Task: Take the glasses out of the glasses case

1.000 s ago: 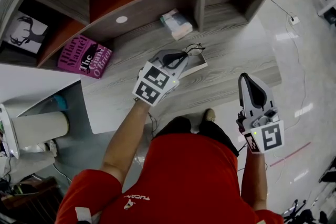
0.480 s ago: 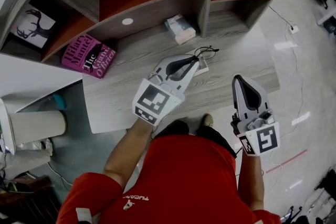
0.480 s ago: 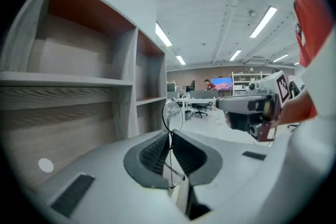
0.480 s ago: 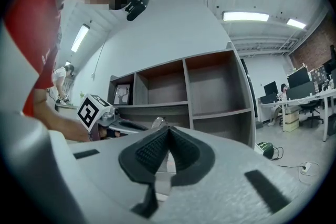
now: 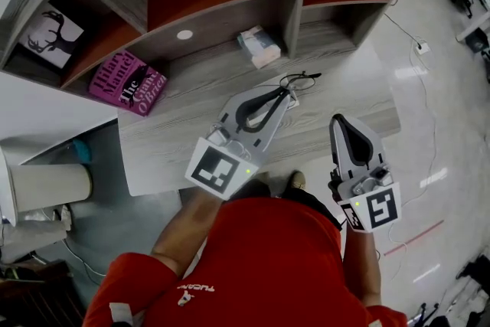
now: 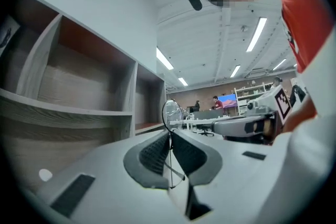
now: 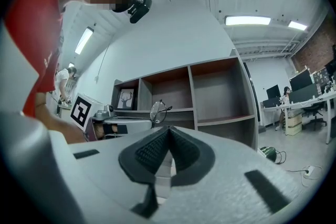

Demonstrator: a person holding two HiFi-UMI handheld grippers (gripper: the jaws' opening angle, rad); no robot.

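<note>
The left gripper [image 5: 286,93] had its fingers clamped on the glasses [image 5: 300,78], just above frame centre over the counter [image 5: 184,126]. The right gripper [image 5: 338,119] had its fingers pressed together, empty.

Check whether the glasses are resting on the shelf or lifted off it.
Lifted. The left gripper's jaws are shut on the glasses' thin frame, holding them clear above the wooden shelf.

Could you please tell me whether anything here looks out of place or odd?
The glasses stick out in mid-air from the left gripper, pinched only by one thin temple arm, so they look precarious. The pink book lies askew on the wooden shelf. Nothing appears spilled or damaged.
</note>
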